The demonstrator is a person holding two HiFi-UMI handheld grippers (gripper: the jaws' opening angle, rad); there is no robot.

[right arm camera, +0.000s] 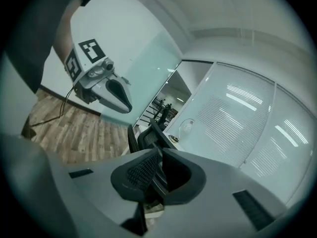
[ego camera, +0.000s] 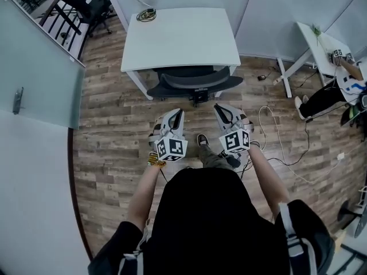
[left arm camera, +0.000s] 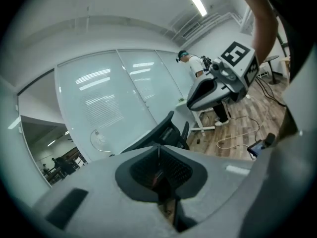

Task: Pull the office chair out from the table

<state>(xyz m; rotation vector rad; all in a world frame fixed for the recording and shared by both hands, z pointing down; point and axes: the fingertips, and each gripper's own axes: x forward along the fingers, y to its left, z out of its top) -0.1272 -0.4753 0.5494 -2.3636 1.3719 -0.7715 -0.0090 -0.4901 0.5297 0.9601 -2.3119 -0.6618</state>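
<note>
The black mesh office chair [ego camera: 195, 80] sits tucked under the white rectangular worktop [ego camera: 180, 36] at upper centre. Below it, over the wood-plank floor [ego camera: 109, 153], the left tongs [ego camera: 176, 117] and right tongs [ego camera: 221, 112] are each pressed together on nothing, clear of the chair. A thin white cable [ego camera: 274, 132] loops across the floor at right. A coiled cord [ego camera: 146, 15] lies on the worktop's upper-left corner.

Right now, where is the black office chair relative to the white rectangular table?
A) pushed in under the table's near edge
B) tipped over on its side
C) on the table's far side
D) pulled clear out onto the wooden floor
A: the head view shows the black office chair tucked under the white rectangular table's near edge.
</note>
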